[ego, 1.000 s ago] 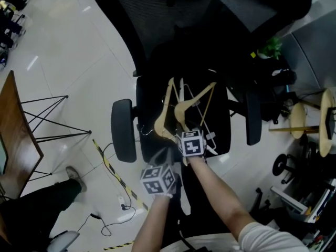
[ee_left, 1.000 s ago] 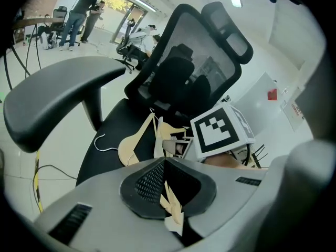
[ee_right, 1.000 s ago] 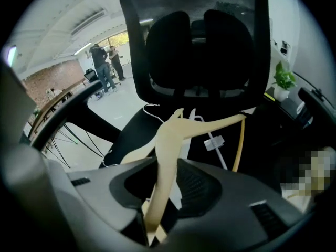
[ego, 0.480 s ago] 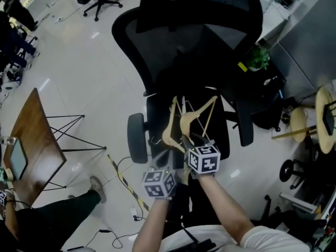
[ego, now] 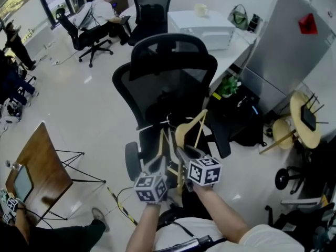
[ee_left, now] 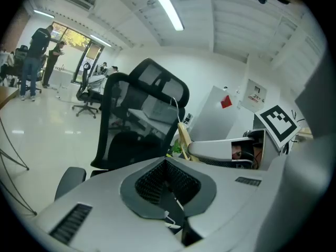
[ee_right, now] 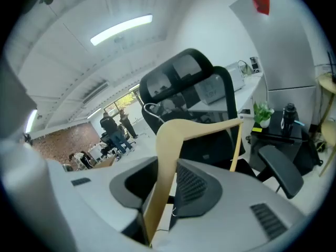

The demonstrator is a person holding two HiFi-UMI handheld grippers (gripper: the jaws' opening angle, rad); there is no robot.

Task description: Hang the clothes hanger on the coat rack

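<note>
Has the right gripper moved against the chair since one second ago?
Yes. The right gripper, shut on the hanger, has risen from the chair seat toward the camera: its cube looks larger and the chair smaller.

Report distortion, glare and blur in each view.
Head view: fairly sharp, evenly lit, white floor shiny. Left gripper view: strong fisheye bending, bright ceiling light. Right gripper view: same bending, dark corners, wooden hanger sharp.

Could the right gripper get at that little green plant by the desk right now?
Probably not: the right gripper is shut on the wooden hanger, and the black office chair stands between it and the potted plant.
</note>
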